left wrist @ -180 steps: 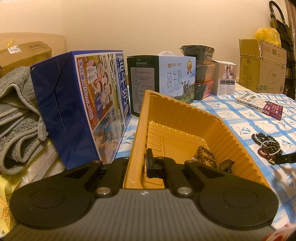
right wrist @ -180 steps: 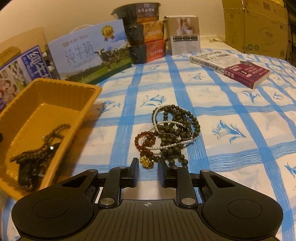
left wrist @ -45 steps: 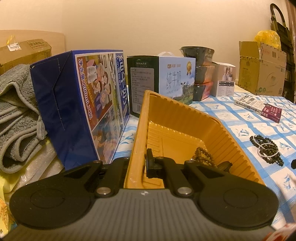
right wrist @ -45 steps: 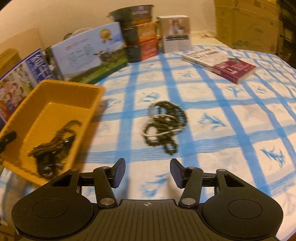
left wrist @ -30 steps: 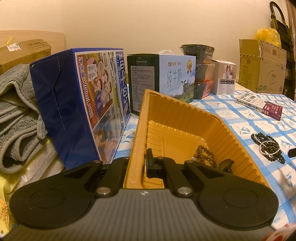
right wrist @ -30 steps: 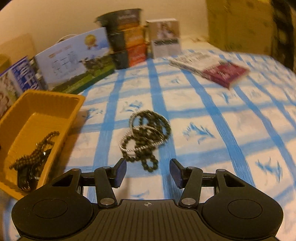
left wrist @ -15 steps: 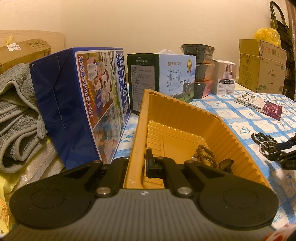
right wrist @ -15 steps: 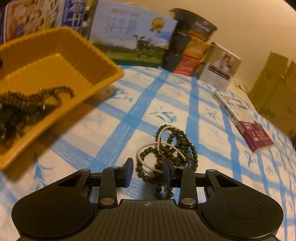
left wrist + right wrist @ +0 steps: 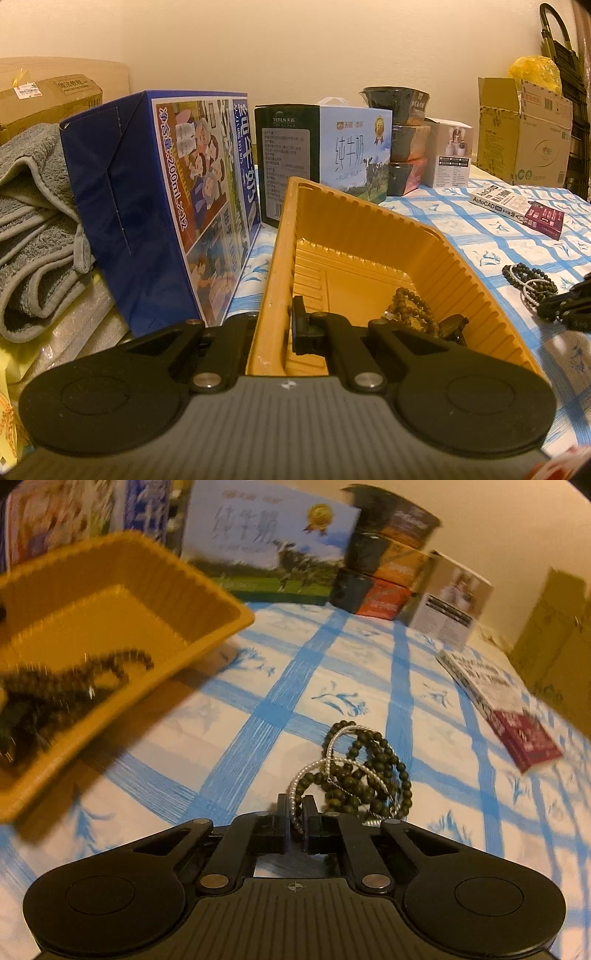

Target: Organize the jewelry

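While the left gripper [image 9: 275, 325] clamps the tray [image 9: 369, 236] rim, the right gripper [image 9: 295, 818] jaws have just closed. They pinch a pearl strand [image 9: 299, 790] tangled with dark beads [image 9: 364, 775] on the desk [image 9: 258, 716].

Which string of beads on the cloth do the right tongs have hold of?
The white pearl strand: the right tongs have just closed on its near loop. The dark green bead strands tangled with it lie beyond the tips, ungripped.

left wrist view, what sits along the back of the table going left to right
grey towel → blue milk carton box → green and white milk box → stacked bowls → small white box → open cardboard box
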A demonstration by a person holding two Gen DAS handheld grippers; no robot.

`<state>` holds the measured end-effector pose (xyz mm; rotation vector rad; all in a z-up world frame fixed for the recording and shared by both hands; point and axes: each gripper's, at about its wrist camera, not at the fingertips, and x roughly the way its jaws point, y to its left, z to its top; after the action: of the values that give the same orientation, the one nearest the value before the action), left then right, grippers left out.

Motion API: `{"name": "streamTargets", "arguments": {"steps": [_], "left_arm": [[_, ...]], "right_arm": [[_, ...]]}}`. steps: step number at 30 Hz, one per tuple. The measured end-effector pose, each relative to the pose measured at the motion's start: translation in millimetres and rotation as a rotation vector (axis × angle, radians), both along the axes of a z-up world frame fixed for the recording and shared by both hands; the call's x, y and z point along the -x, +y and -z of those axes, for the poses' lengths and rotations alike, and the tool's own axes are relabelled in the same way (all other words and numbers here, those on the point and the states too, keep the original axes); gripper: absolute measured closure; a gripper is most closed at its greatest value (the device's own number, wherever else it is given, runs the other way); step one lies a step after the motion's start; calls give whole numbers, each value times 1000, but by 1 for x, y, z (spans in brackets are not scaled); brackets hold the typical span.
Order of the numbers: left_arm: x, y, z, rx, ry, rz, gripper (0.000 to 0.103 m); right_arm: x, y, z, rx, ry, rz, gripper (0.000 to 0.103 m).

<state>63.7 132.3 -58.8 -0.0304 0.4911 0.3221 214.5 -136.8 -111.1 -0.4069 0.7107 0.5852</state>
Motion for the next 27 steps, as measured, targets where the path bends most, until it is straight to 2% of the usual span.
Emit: {"name": "streamTargets", "arguments": {"steps": [10, 15, 20, 27], "left_arm": [[0, -1, 0, -3, 0, 1, 99], [0, -1, 0, -3, 0, 2, 99], [-1, -2, -1, -5, -2, 1, 99], [-1, -3, -2, -5, 1, 2, 99]], "right_arm": [[3, -71, -61, -347, 36, 290, 97], [2, -101, -84, -477, 78, 359, 97], [23, -96, -85, -517, 134, 312, 97], [69, -37, -51, -452, 301, 105, 97]]}}
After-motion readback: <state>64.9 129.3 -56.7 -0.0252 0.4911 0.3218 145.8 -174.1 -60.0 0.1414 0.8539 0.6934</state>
